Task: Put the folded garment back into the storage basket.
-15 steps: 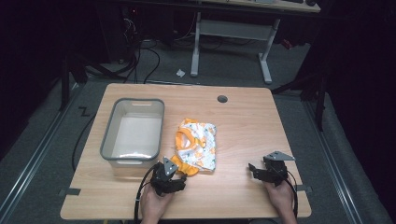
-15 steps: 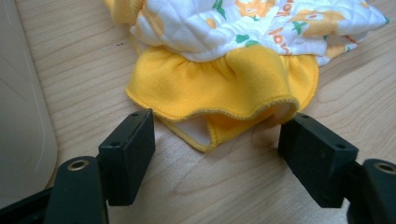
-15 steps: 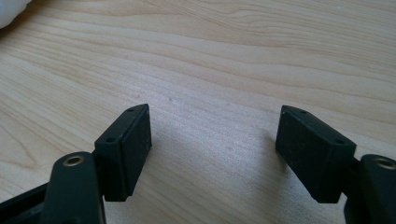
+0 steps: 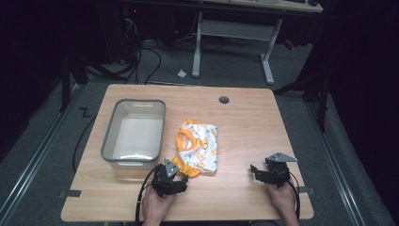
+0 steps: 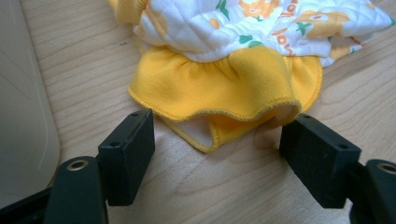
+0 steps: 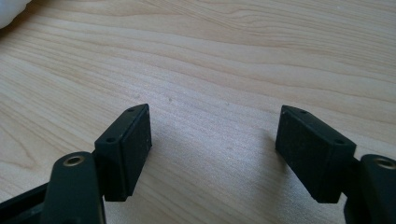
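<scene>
Tongs [image 5: 217,154] in your left hand now sit wide open at the yellow hem of the baby clothes [image 5: 224,88], gripping nothing; before, they covered it. Grab next. Right tongs [image 6: 212,144] open, empty, at four o'clock on the tabletop [image 4: 244,117].

Black tongs [image 5: 217,149] with square pads, brass-ringed screw holes, black cables

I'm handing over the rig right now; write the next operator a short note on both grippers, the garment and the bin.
Left gripper: jaws open, right at the garment's yellow hem, not yet gripping it.
Right gripper: jaws open, nothing between them, over bare table to the right.
Garment: bunched at mid-table, beside the grey bin.
Bin: looks empty.
Done: approach to the hem.
Left: probably close on the hem and lift the garment, likely into the bin.
</scene>
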### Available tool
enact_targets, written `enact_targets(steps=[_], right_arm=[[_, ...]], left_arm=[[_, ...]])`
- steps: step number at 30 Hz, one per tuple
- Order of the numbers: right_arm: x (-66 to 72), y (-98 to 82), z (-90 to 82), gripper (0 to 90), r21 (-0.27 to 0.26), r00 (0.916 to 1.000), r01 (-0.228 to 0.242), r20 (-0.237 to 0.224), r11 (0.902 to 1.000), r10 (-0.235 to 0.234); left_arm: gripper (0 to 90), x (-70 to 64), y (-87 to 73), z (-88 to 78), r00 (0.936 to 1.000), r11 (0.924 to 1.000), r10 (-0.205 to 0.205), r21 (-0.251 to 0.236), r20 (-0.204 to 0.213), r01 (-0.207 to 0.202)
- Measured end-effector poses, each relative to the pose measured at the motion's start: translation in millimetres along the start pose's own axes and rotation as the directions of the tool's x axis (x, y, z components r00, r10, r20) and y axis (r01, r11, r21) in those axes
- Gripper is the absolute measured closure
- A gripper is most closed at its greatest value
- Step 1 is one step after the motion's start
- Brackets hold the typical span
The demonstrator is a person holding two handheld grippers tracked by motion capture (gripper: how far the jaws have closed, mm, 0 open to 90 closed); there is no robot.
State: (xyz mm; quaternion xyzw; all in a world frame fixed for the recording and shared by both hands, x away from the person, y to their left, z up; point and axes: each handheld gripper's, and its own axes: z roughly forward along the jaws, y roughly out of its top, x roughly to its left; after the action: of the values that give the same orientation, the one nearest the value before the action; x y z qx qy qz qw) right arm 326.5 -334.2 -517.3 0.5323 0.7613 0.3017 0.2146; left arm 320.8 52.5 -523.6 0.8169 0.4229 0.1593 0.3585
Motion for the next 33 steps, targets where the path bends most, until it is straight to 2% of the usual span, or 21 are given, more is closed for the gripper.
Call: enact_targets(steps=[16,21,25,33], right_arm=[[0.0,0.0,0.1,27.1,-0.001,1.0,0.0,0.001,1.0,0.0],[0.0,0.1,0.1,27.2,-0.001,1.0,0.0,0.001,1.0,0.0],[0.0,0.1,0.1,27.1,-0.001,1.0,0.0,0.001,1.0,0.0],[0.0,0.1,0.1,27.1,-0.001,1.0,0.0,0.001,1.0,0.0]], left_arm=[[25.8,-4.2,1.4,1.6,0.9998,0.9999,-0.015,0.002,-0.013,0.015],[19.4,-6.1,2.9,3.1,1.0,0.9999,-0.002,0.016,-0.002,0.002],[21.4,-6.6,4.7,0.6,0.9999,0.9991,0.01,0.041,0.001,-0.01],[21.7,-10.9,7.7,-2.7,0.9995,0.9987,0.031,0.039,0.012,-0.031]])
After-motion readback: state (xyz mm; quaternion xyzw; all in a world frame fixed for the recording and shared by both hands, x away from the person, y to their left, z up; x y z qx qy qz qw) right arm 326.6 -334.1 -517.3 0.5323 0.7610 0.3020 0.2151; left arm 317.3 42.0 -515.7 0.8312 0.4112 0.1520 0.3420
